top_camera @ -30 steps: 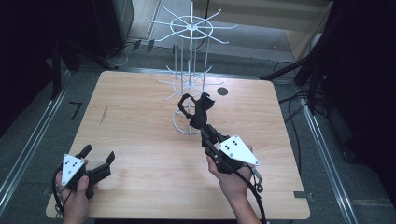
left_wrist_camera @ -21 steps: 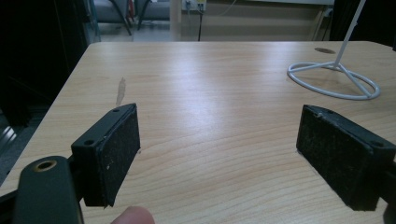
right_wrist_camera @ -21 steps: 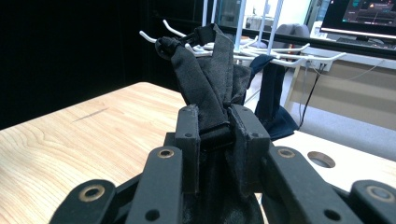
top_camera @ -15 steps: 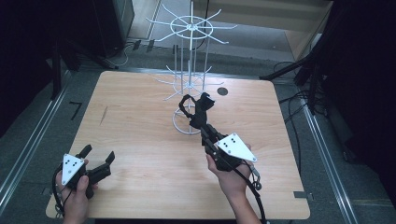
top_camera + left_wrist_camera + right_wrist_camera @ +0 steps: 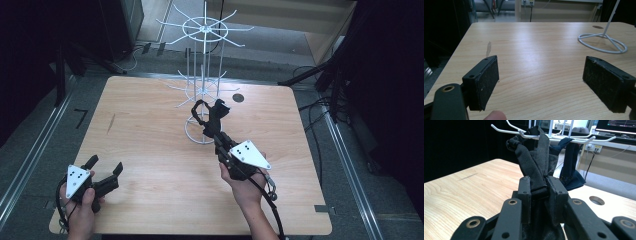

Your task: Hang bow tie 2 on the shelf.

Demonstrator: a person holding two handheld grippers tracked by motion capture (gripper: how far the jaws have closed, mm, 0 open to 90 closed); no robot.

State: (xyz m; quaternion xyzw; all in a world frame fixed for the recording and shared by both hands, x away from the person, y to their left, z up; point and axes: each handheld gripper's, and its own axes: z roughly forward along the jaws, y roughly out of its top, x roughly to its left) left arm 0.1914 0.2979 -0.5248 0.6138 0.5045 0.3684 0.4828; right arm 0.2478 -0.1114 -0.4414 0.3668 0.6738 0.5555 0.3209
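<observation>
A white wire rack (image 5: pixel 204 65) with radiating hooks stands at the back middle of the wooden table (image 5: pixel 150 150). My right gripper (image 5: pixel 216 131) is shut on a black cloth strap (image 5: pixel 210 116), held up against the rack's lower hooks. In the right gripper view the black strap (image 5: pixel 537 162) rises from between the jaws, and its folded top touches a white hook (image 5: pixel 534 135). Another dark cloth (image 5: pixel 571 172) hangs from the rack behind it. My left gripper (image 5: pixel 105 170) rests at the front left corner, open, nothing between its pads (image 5: pixel 484 80).
The rack's round wire base (image 5: pixel 602 43) lies on the table, right of the left gripper's line. A small round hole (image 5: pixel 238 97) sits in the tabletop near the back right. Dark stands and cables (image 5: pixel 320 110) surround the table.
The right gripper has pushed a little farther forward towards the rack with the strap. The left gripper has not moved.
</observation>
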